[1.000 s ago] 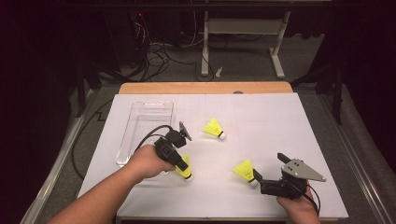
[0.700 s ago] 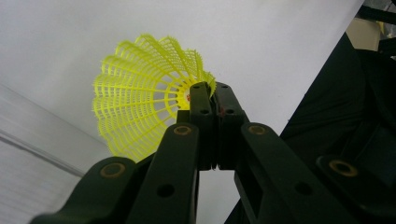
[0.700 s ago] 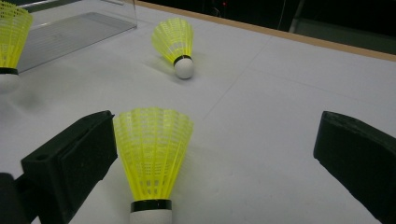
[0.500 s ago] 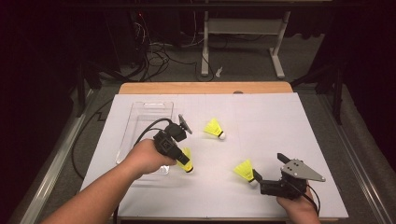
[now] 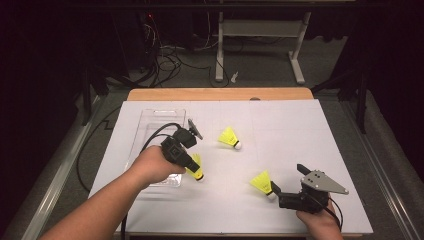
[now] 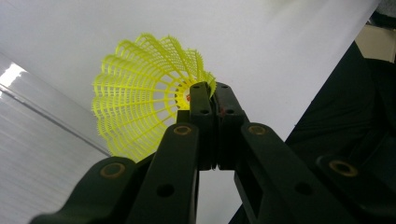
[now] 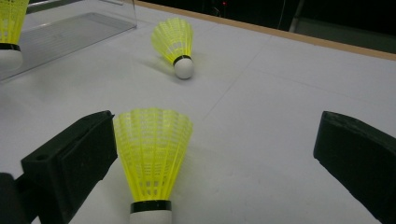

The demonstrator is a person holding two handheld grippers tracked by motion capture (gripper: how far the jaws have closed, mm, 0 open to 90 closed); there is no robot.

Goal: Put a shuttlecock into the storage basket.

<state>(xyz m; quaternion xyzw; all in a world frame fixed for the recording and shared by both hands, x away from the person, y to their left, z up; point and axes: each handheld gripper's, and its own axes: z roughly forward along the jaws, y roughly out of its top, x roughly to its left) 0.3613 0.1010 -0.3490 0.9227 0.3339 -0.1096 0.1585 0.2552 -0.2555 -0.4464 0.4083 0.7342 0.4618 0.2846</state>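
My left gripper (image 5: 192, 164) is shut on the rim of a yellow shuttlecock (image 5: 196, 169), beside the right edge of the clear tray (image 5: 155, 125). In the left gripper view the black jaws (image 6: 210, 93) pinch the mesh skirt (image 6: 140, 112). In the right gripper view this shuttlecock (image 7: 9, 28) hangs cork down. My right gripper (image 5: 289, 179) stands open at the front right, and a second yellow shuttlecock (image 5: 262, 182) lies between its jaws. In the right gripper view (image 7: 219, 140) that shuttlecock (image 7: 152, 149) lies close to the left jaw. A third shuttlecock (image 5: 230, 137) (image 7: 175, 42) lies mid-table.
White paper (image 5: 300, 135) covers the table, with a wooden edge (image 5: 220, 94) at the far side. The tray's clear wall (image 6: 42, 112) runs left of the held shuttlecock. Cables and a metal stand (image 5: 260, 55) are on the dark floor beyond.
My left gripper has carried its shuttlecock a little farther away and leftward, closer to the tray. The right gripper and the other two shuttlecocks have not moved.
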